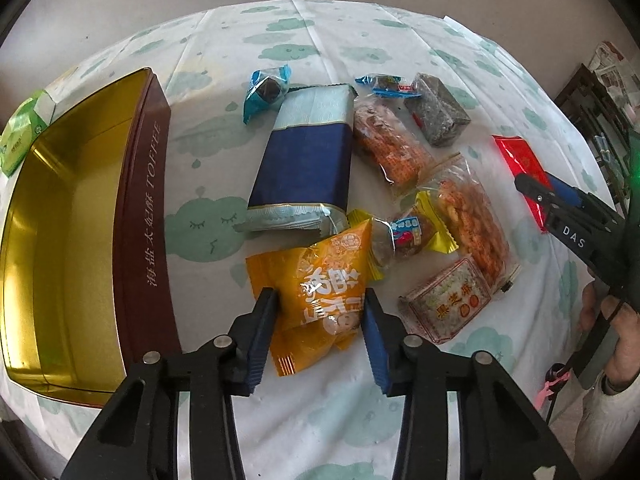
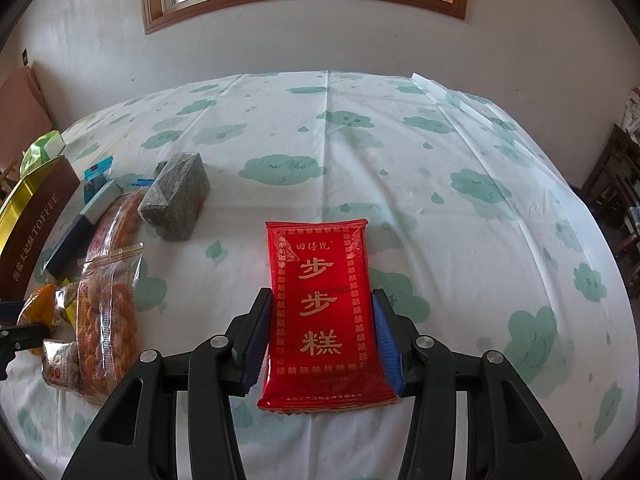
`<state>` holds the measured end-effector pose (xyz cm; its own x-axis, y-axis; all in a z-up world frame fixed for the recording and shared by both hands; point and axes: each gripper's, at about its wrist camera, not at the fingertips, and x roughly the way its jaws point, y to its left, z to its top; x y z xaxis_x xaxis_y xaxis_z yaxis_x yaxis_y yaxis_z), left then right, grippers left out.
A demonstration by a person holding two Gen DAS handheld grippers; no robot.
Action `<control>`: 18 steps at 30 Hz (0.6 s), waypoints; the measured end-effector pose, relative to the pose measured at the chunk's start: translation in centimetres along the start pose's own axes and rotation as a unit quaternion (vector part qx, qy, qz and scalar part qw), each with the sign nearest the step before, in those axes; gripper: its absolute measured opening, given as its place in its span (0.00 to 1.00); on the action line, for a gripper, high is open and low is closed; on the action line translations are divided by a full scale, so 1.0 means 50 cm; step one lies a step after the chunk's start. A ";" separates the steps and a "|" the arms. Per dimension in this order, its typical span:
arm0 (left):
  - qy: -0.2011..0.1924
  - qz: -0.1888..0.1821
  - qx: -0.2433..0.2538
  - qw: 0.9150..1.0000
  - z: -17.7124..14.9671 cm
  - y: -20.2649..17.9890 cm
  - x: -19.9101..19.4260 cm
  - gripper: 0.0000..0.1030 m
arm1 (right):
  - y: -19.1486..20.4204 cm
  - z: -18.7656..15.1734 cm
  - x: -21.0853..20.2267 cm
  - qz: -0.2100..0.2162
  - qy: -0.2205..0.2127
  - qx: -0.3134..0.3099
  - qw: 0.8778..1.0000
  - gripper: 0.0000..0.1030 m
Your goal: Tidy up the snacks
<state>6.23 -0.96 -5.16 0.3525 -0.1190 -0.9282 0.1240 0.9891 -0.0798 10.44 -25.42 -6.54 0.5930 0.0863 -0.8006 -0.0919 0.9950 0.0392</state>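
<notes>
2 tools are pinching at once: my left tool (image 1: 320,320) clamps the orange snack packet (image 1: 316,300), my right tool (image 2: 320,332) the red cake packet (image 2: 322,312), both on the counter (image 2: 400,160). Next, I judge, lift both toward the empty toffee tin (image 1: 140,208).

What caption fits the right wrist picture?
Right hand-held gripper clamps a red snack packet on the cloud-print tablecloth.

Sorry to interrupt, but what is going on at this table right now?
A person is sorting snacks with two handheld grippers. The left gripper is clamped on an orange packet, beside an empty toffee tin. The right gripper grips a red cake packet flat on the tablecloth. Other snacks lie loose.
</notes>
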 end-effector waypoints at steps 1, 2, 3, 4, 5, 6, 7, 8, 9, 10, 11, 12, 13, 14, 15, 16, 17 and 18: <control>-0.001 0.000 0.000 1.000 -0.001 0.001 -0.001 0.35 | 0.001 0.000 0.000 0.000 0.000 0.000 1.000 0.47; -0.002 -0.001 -0.001 1.000 -0.002 0.002 -0.003 0.33 | 0.001 0.000 0.000 -0.001 0.000 -0.001 1.000 0.48; -0.004 -0.002 -0.001 1.000 -0.003 0.003 -0.004 0.31 | 0.000 0.000 0.000 -0.001 0.000 -0.001 1.000 0.48; -0.006 -0.003 -0.002 1.000 -0.003 0.005 -0.007 0.29 | 0.001 0.000 0.000 -0.001 0.000 -0.001 1.000 0.48; -0.008 -0.003 -0.003 1.000 -0.003 0.006 -0.010 0.29 | 0.002 0.000 0.000 -0.001 0.000 -0.001 1.000 0.48; -0.009 -0.004 -0.003 1.000 -0.003 0.007 -0.013 0.27 | 0.002 0.001 0.000 -0.001 0.000 -0.001 1.000 0.48; -0.011 -0.005 -0.002 1.000 -0.003 0.008 -0.016 0.26 | 0.002 0.001 -0.001 -0.001 0.000 -0.001 1.000 0.48; -0.013 -0.005 -0.003 1.000 -0.003 0.009 -0.020 0.26 | 0.002 0.001 -0.001 -0.001 0.000 -0.001 1.000 0.48; -0.014 -0.005 -0.004 1.000 -0.003 0.011 -0.024 0.25 | 0.001 0.001 0.000 -0.001 0.000 -0.001 1.000 0.48; -0.015 -0.006 -0.004 1.000 -0.003 0.011 -0.027 0.25 | 0.002 0.001 -0.001 -0.001 0.000 -0.001 1.000 0.48; -0.016 -0.008 -0.004 1.000 -0.003 0.012 -0.030 0.24 | 0.002 0.001 0.000 -0.001 0.000 -0.001 1.000 0.48; -0.018 -0.009 -0.004 1.000 -0.004 0.012 -0.035 0.23 | 0.002 0.001 0.000 -0.002 0.000 -0.001 1.000 0.48; -0.019 -0.009 -0.004 1.000 -0.004 0.013 -0.038 0.23 | 0.002 0.001 0.000 -0.002 0.000 -0.001 1.000 0.48; -0.021 -0.010 -0.004 1.000 -0.004 0.013 -0.042 0.22 | 0.002 0.001 0.000 -0.002 0.000 -0.001 1.000 0.48; -0.023 -0.013 -0.004 1.000 -0.005 0.013 -0.046 0.22 | 0.002 0.001 -0.001 -0.002 0.000 -0.001 1.000 0.48; -0.026 -0.015 -0.002 1.000 -0.005 0.012 -0.051 0.22 | 0.003 0.001 -0.001 -0.002 0.000 -0.001 1.000 0.48; -0.028 -0.016 -0.001 0.999 -0.006 0.012 -0.055 0.22 | 0.002 0.001 0.000 -0.002 0.000 -0.001 1.000 0.48; -0.031 -0.016 0.001 0.999 -0.006 0.011 -0.060 0.22 | 0.003 0.001 -0.001 -0.002 0.000 -0.001 1.000 0.48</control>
<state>4.96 -0.04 -2.52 0.4050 -0.1551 -0.9011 0.1369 0.9847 -0.1080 10.44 -25.28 -6.49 0.5926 0.0824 -0.8013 -0.0918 0.9952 0.0345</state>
